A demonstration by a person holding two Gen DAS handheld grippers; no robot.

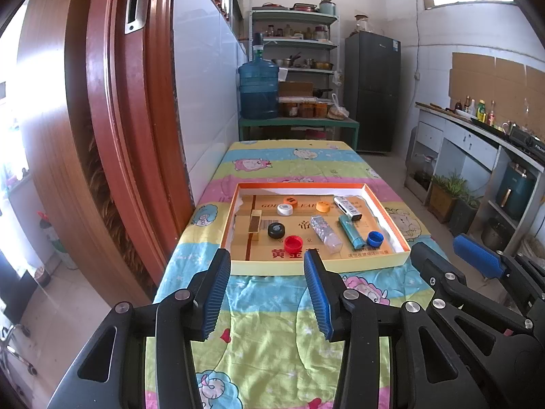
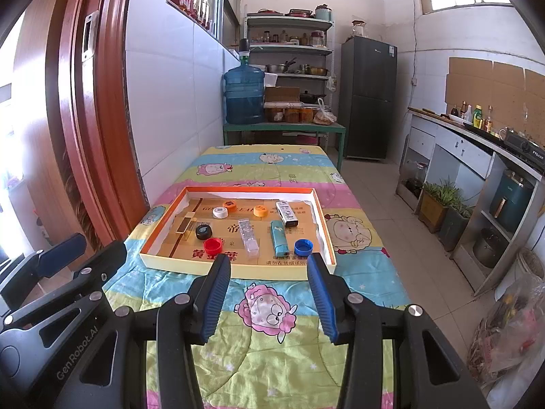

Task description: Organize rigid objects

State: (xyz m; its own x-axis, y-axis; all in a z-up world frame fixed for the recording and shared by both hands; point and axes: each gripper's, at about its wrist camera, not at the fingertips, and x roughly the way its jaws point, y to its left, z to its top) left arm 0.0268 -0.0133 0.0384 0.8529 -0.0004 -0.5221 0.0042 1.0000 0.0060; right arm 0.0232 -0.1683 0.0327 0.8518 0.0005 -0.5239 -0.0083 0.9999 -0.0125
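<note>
A shallow orange-rimmed box tray point(image 1: 391, 262) point(image 2: 235, 271) lies on the table. In it are a red cap point(image 1: 293, 243) point(image 2: 213, 246), a black cap point(image 1: 276, 230), a blue cap point(image 1: 375, 238) point(image 2: 303, 247), a white cap point(image 1: 284, 209), two orange caps point(image 1: 290, 201), a teal lighter point(image 1: 351, 231) point(image 2: 278, 237), a clear patterned lighter point(image 1: 326, 233) point(image 2: 248, 237), a white lighter point(image 1: 347, 207) and a small gold box point(image 1: 254, 223). My left gripper point(image 1: 267, 296) is open and empty, just short of the tray's near edge. My right gripper point(image 2: 269, 298) is open and empty beside it.
The table wears a cartoon-sheep cloth point(image 1: 272, 341). A red wooden door frame point(image 1: 112, 119) stands close on the left. A water jug point(image 1: 258, 90) and shelves stand behind the table. A fridge point(image 1: 373, 92), counter point(image 2: 477, 150) and potted plants point(image 2: 439, 201) line the right.
</note>
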